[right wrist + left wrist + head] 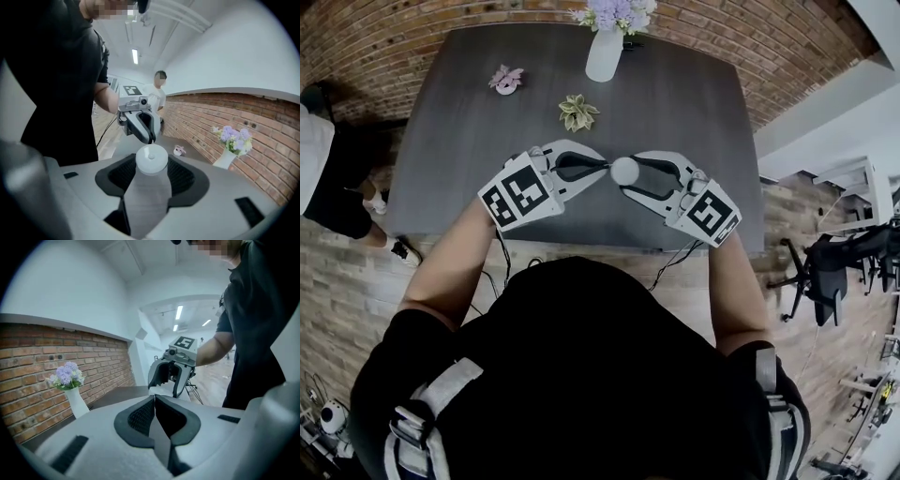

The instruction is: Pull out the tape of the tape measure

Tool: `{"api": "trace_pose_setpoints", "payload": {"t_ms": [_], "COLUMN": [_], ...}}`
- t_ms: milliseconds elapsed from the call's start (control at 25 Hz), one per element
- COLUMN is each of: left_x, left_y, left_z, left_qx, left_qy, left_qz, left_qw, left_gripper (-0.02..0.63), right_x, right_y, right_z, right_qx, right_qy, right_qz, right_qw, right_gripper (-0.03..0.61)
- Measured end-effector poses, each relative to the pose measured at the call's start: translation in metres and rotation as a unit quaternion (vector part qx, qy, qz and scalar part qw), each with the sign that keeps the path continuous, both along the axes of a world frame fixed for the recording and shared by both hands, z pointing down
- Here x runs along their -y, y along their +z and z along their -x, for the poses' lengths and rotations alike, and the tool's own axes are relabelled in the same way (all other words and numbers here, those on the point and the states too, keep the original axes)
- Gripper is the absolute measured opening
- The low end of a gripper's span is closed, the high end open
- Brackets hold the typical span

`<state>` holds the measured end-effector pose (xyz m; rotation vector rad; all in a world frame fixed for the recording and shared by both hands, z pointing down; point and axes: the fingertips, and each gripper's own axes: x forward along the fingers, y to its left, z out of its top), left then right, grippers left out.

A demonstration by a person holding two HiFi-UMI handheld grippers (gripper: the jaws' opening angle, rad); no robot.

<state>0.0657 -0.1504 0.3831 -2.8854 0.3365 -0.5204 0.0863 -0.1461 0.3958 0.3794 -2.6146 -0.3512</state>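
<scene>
1. There was one tape measure (151, 159), a round white case. It was clamped in the tips of the right gripper (634, 174), up in the air over the near edge of the counter (675, 103).
2. The case's flat round face, with a little button in the middle, was turned up and back toward the right gripper's camera. It's round, so I couldn't pick out a long axis, and I couldn't tell which way the tape mouth pointed.
3. The right gripper's jaws stood wide, with both pads pressed on the case's sides.
4. The left gripper (602, 170) had its jaws closed right together, and its own view showed nothing between them. Its tip sat just beside the case, nose to nose with the right gripper. I couldn't tell whether it was pinching a tab.
5. Count-wise that was two grippers and one counter. On the counter were one white vase (604, 54) with purple flowers (619, 11) at the far edge, one small pink ornament (506, 79) and one small green plant piece (578, 112).
6. A brick wall (394, 28) ran behind the counter.
</scene>
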Motion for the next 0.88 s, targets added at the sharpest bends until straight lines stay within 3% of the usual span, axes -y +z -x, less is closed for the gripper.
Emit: {"api": "trace_pose_setpoints", "payload": {"t_ms": [160,320,520,760,880], "left_x": [0.019,0.052,0.072,0.094,0.09], "left_y": [-0.003,-0.009,-0.017,-0.036,-0.025], "left_z": [0.026,0.071,0.131,0.194,0.204], "left_qx": [-0.018,-0.041,-0.087,-0.133,-0.137], "left_qy": [-0.063,-0.153,-0.259,-0.354,-0.37], "left_qz": [0.0,-0.007,-0.001,-0.014,-0.001], "left_qw": [0.9979,0.9874,0.9621,0.9257,0.9187], "left_gripper": [0.014,0.014,0.014,0.014,0.014], "right_x": [0.015,0.039,0.051,0.078,0.077], "right_y": [-0.001,-0.003,-0.006,-0.028,-0.022], "right_z": [-0.019,-0.052,-0.092,-0.129,-0.132], "right_qx": [0.036,0.08,0.129,0.154,0.149], "right_qy": [0.05,0.112,0.187,0.258,0.266], "right_qz": [0.017,0.033,0.042,0.015,0.021], "right_qw": [0.998,0.99,0.973,0.954,0.952], "right_gripper": [0.209,0.209,0.209,0.209,0.209]}}
